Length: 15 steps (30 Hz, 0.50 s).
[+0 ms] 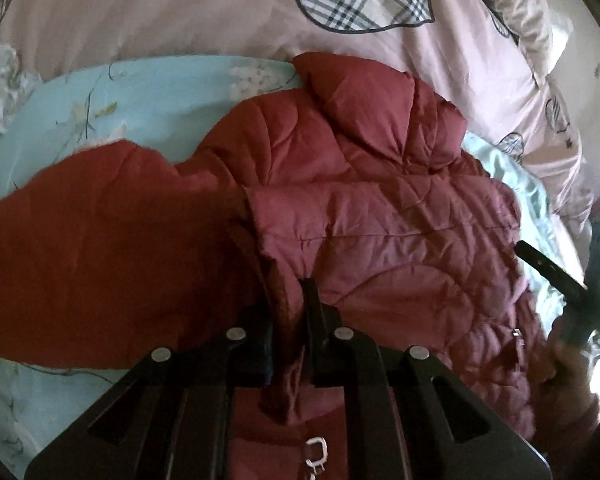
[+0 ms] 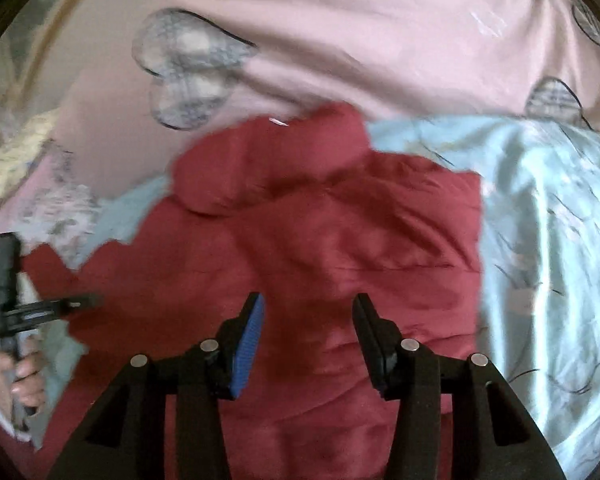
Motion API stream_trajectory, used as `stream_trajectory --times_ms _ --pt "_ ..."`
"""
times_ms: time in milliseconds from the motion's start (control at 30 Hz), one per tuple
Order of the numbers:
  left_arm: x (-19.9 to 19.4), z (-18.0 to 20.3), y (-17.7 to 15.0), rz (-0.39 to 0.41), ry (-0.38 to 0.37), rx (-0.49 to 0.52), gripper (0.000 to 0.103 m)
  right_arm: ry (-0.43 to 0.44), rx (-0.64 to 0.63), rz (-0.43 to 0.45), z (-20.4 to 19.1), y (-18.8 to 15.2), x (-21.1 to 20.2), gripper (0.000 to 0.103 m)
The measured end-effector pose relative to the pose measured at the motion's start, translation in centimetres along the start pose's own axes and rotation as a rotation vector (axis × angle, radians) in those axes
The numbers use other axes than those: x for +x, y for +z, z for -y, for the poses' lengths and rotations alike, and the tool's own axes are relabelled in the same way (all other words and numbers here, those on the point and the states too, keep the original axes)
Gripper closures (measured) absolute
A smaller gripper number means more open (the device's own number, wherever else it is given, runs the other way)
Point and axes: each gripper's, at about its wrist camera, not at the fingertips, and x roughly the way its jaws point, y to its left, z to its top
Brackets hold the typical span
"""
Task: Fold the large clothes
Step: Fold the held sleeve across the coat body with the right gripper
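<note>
A dark red quilted puffer jacket (image 1: pixel 372 216) lies on the bed, its hood (image 1: pixel 364 92) toward the far side. My left gripper (image 1: pixel 288 296) is shut on a fold of the jacket's edge and holds it lifted; a sleeve or flap (image 1: pixel 92 264) hangs out to the left. A metal zipper pull (image 1: pixel 316 450) dangles below the fingers. In the right wrist view the jacket (image 2: pixel 320 240) fills the middle, and my right gripper (image 2: pixel 308 312) is open just above it, holding nothing. The left gripper (image 2: pixel 60 304) shows at the left edge there.
A light blue floral sheet (image 1: pixel 100 100) covers the bed under the jacket and also shows in the right wrist view (image 2: pixel 548 216). A pink duvet with plaid hearts (image 1: pixel 220 8) is bunched along the far side. The right gripper (image 1: pixel 552 268) shows at the right edge.
</note>
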Motion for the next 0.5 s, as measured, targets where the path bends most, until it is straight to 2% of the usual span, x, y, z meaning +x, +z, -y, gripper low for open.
stream_trajectory --times_ms 33,133,233,300,367,400,500 --pt "0.0 0.2 0.0 0.015 0.023 0.012 0.092 -0.014 0.003 -0.016 0.5 -0.1 0.6 0.055" --pt "-1.0 0.4 -0.1 0.049 0.075 0.011 0.08 -0.038 -0.004 -0.053 1.1 -0.8 2.4 0.056" --pt "-3.1 0.3 -0.1 0.127 0.159 -0.015 0.078 -0.068 -0.007 -0.052 1.3 -1.0 2.9 0.056" --pt "-4.8 0.3 -0.1 0.18 0.133 -0.038 0.078 -0.084 -0.006 -0.059 1.4 -1.0 3.2 0.056" --pt "-5.5 1.2 0.0 0.196 0.045 -0.031 0.078 -0.099 -0.01 -0.06 1.4 -1.0 3.6 0.056" --pt "-5.2 1.9 0.0 0.187 0.014 -0.015 0.078 -0.104 -0.012 -0.059 1.4 -1.1 3.6 0.055" --pt "-2.9 4.3 -0.2 0.129 -0.008 0.041 0.078 -0.116 -0.017 -0.054 1.0 -1.3 3.8 0.055"
